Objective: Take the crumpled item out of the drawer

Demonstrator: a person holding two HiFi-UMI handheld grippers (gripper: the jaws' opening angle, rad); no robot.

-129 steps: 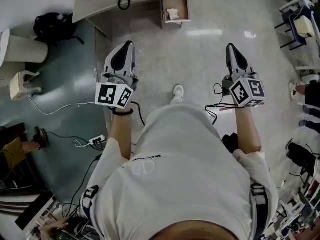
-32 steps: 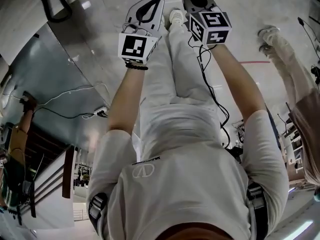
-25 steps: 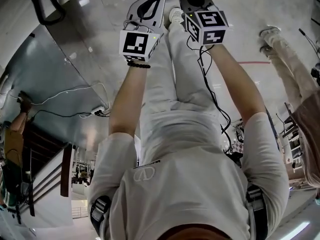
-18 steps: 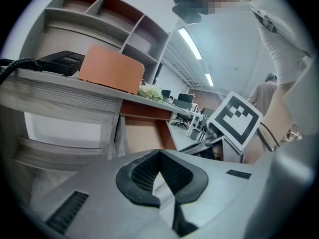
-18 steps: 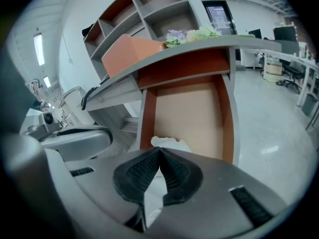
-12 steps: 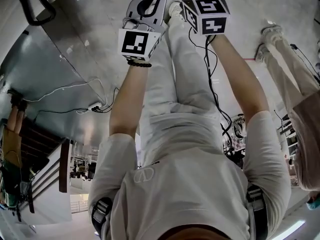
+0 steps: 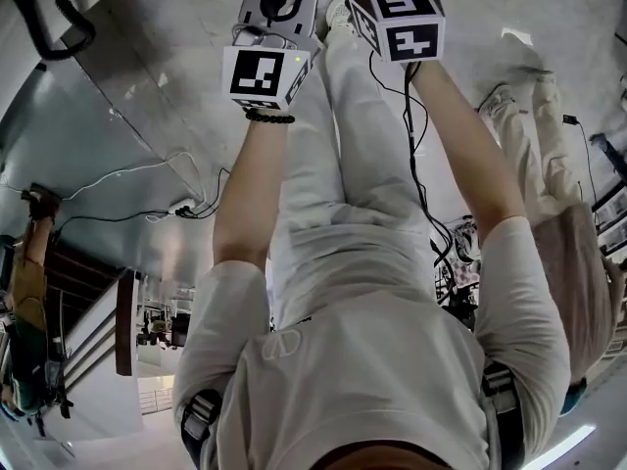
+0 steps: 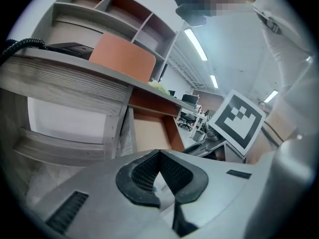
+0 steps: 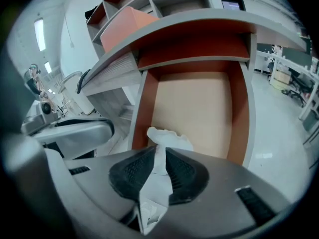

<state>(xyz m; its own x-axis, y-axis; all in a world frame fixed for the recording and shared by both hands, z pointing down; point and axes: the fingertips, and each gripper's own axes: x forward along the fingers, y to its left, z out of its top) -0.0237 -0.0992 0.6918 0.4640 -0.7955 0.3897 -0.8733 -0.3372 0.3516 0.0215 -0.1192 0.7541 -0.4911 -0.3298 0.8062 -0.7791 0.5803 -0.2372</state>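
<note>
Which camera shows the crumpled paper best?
The right gripper view: the paper lies between the jaws of the right gripper, which have just been opening, before the open drawer. The head and left gripper views do not clearly show it.

Both arms stretched forward, close side by side: left forearm [image 7: 245,194], right forearm [image 7: 470,155]. Left tool [image 8: 159,156]: jaws together, tips meeting, nothing gripped. Right tool [image 9: 160,156]: pitched downward; jaws have just been opening and are now parted, with the crumpled item [image 9: 167,136] between the pads.
</note>
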